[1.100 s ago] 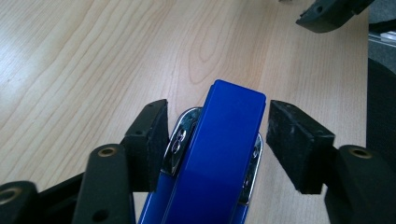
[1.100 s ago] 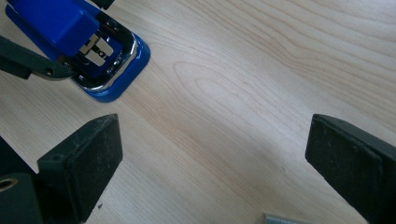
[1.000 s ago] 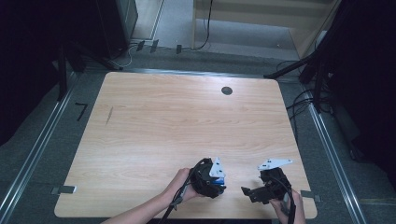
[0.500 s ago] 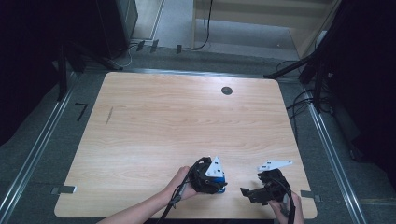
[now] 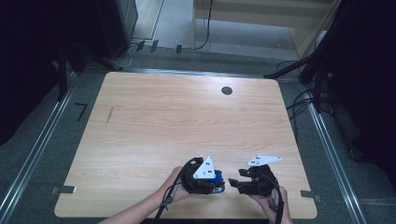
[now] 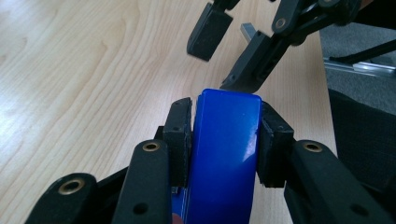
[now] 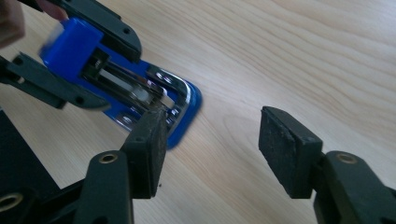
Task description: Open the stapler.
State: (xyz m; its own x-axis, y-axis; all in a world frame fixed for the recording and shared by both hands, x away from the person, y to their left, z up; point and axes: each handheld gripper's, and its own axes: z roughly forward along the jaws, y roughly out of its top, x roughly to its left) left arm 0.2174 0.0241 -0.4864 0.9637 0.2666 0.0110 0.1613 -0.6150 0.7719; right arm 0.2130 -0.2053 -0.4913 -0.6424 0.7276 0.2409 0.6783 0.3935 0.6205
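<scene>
Blue stapler point(image 6: 226, 154), left gripper point(image 6: 224, 135) clamped, toward right gripper point(image 7: 210, 149)

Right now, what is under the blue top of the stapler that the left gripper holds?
Under the blue top, the stapler shows its metal magazine and blue base, resting on the table. The left gripper covers the rear.

Left gripper point(image 5: 219, 182): black jaws, brass rivets, grey triangular plate.
Right gripper point(image 5: 237, 179): black, ribbed pads point(image 7: 289, 149), trailing black cable.
</scene>
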